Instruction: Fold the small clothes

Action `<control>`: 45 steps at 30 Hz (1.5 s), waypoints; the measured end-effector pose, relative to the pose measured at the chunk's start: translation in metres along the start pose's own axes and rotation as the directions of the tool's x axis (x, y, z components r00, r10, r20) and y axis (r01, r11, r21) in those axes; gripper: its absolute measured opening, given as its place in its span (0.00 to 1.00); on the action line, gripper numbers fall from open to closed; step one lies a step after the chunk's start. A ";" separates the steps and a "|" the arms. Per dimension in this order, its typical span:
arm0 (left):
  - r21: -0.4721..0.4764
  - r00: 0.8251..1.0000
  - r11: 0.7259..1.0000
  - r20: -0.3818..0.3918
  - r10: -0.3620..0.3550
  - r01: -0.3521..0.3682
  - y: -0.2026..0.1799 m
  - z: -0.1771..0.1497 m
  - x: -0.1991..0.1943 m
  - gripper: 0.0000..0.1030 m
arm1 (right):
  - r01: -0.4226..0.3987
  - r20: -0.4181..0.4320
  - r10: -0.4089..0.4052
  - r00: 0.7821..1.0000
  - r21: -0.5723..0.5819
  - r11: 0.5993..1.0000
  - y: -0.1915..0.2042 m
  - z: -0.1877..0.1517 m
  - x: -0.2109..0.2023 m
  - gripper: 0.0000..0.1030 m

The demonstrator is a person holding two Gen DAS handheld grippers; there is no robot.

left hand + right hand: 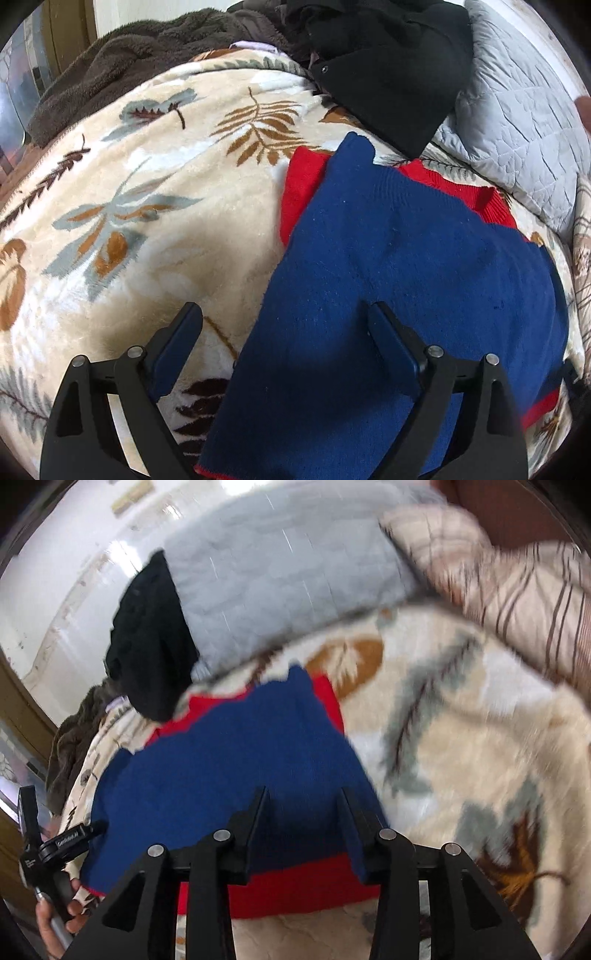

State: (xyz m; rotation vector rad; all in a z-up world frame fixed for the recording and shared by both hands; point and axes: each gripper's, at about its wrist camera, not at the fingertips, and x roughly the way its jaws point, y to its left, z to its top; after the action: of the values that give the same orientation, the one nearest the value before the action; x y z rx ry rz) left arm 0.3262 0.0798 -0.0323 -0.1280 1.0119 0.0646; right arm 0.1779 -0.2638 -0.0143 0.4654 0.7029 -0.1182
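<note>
A blue knitted sweater with red trim lies flat on a cream leaf-patterned blanket. Its red collar and cuffs show at the far end. In the left wrist view my left gripper hangs wide open over the sweater's near left edge. One finger is above the blanket and the other above the blue knit, with nothing between them. In the blurred right wrist view my right gripper hovers over the sweater near its red hem. Its jaws stand partly apart, and no cloth is pinched between them.
A black garment lies beyond the sweater, beside a grey quilted pillow. A brown fleece throw is bunched at the far left. A striped pillow sits at the right. A person's hand shows at the right wrist view's lower left.
</note>
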 end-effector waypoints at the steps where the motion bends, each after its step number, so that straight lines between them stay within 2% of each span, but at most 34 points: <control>1: 0.006 1.000 1.000 0.006 -0.001 0.001 -0.001 0.000 -0.002 0.90 | -0.003 0.009 0.003 1.000 0.000 1.000 -0.001 0.002 -0.001 0.40; 3: 0.017 1.000 1.000 0.021 -0.007 0.007 -0.002 0.000 -0.008 0.90 | 0.007 -0.008 -0.007 1.000 0.003 1.000 -0.006 0.001 0.005 0.40; 6: 0.027 1.000 1.000 0.029 -0.002 0.001 -0.001 0.001 -0.012 0.90 | 0.042 -0.098 -0.041 0.994 0.009 0.999 -0.016 -0.004 0.027 0.39; 10: 0.012 0.999 1.000 -0.037 -0.004 0.004 0.004 -0.001 0.001 0.90 | 0.047 -0.072 -0.050 0.996 -0.036 0.998 -0.011 -0.002 0.027 0.40; 14: -0.042 0.998 0.998 -0.045 -0.039 0.038 0.010 -0.001 0.001 0.90 | -0.015 -0.019 0.016 1.000 0.035 0.999 -0.021 0.012 0.024 0.41; 18: -0.089 0.995 0.991 -0.010 -0.096 0.095 0.017 0.000 -0.006 0.90 | -0.057 -0.010 0.057 0.998 0.039 0.998 -0.027 0.033 0.036 0.43; 21: -0.098 0.992 0.988 0.024 -0.120 0.122 0.014 0.002 -0.011 0.90 | -0.047 0.006 0.046 0.999 0.006 0.999 -0.021 0.047 0.050 0.45; 24: -0.081 0.990 0.987 0.046 -0.135 0.138 0.009 0.004 -0.012 0.90 | -0.048 -0.029 0.048 0.998 -0.002 0.999 -0.015 0.054 0.072 0.47; 25: -0.076 0.989 0.987 0.049 -0.140 0.143 0.008 0.004 -0.012 0.90 | -0.040 -0.047 0.039 0.998 -0.027 0.999 -0.011 0.055 0.081 0.34; 26: -0.071 0.988 0.987 0.054 -0.143 0.147 0.006 0.005 -0.012 0.90 | -0.037 -0.057 0.033 0.998 -0.063 0.997 -0.007 0.055 0.087 0.09; 27: -0.066 0.988 0.987 0.057 -0.141 0.144 0.006 0.005 -0.011 0.90 | -0.026 -0.049 0.022 0.999 -0.080 0.996 -0.004 0.055 0.088 0.08; 31: -0.057 0.992 0.992 0.059 -0.110 0.114 0.007 0.006 -0.006 0.90 | -0.092 0.026 0.091 0.996 0.044 0.995 -0.023 0.066 0.069 0.07; 34: -0.052 0.999 0.997 0.002 -0.052 0.052 0.006 0.003 0.011 0.90 | -0.051 -0.077 0.057 0.995 0.081 0.995 -0.037 0.053 0.093 0.07; 36: -0.035 0.999 0.999 0.008 -0.036 0.036 0.004 0.000 0.015 0.93 | -0.048 -0.061 0.054 0.997 0.086 0.995 -0.035 0.054 0.090 0.13; 37: -0.036 0.999 0.999 0.011 -0.032 0.032 0.004 0.000 0.013 0.92 | -0.042 -0.055 0.047 0.997 0.087 0.995 -0.032 0.057 0.083 0.24; 39: -0.047 0.999 0.998 0.011 -0.048 0.048 0.007 0.002 0.006 0.92 | -0.024 -0.019 0.025 1.000 0.073 0.997 -0.030 0.058 0.069 0.25; 41: -0.067 0.997 0.996 0.042 -0.063 0.066 0.011 0.002 -0.003 0.92 | -0.058 0.024 0.057 0.998 0.033 0.998 -0.024 0.057 0.052 0.25; 43: -0.066 0.996 0.995 0.057 -0.071 0.075 0.011 0.003 -0.009 0.92 | -0.065 0.025 0.065 0.998 -0.025 0.998 -0.015 0.054 0.044 0.24; 45: -0.050 0.997 0.997 0.040 -0.058 0.060 0.008 0.003 -0.005 0.92 | -0.030 -0.006 0.030 1.000 -0.076 0.997 -0.009 0.048 0.050 0.25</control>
State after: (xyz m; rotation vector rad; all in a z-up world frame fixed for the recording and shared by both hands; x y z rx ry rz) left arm 0.3248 0.0876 -0.0274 -0.2026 0.9675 0.0385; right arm 0.2416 -0.2914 -0.0180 0.4031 0.7029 -0.0617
